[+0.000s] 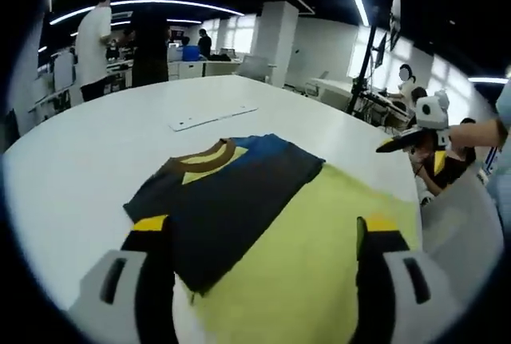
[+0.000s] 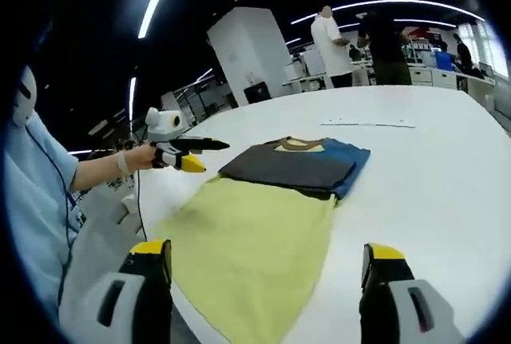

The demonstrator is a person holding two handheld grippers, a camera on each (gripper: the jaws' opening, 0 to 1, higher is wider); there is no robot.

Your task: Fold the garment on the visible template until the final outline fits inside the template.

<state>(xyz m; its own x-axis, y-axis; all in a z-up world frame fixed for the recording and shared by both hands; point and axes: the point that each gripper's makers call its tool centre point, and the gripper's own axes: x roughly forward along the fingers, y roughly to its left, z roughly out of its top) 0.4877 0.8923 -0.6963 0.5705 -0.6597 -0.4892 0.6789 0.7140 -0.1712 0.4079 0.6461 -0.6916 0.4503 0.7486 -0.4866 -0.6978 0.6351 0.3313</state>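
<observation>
A folded garment [image 1: 231, 192] lies on the white table [image 1: 96, 160]. It is dark grey with a blue part and a brown collar with yellow inside. It overlaps the far end of a flat yellow sheet [image 1: 319, 256]. The right gripper view has the garment [image 2: 295, 164] beyond the yellow sheet [image 2: 247, 248]. My left gripper [image 1: 263, 228] hovers over both with its jaws wide apart and nothing between them. My right gripper [image 2: 267, 252] is open over the near end of the sheet. The left gripper [image 2: 200, 148] is held in a hand beside the table, and the right gripper [image 1: 411, 138] is off the table's edge.
A thin white strip [image 1: 211, 116] lies on the table beyond the garment, also the strip [image 2: 367, 124]. The person's light-blue sleeve [image 2: 40, 200] is at the table's edge. People [image 2: 331, 45], desks and a white column [image 2: 247, 53] stand behind.
</observation>
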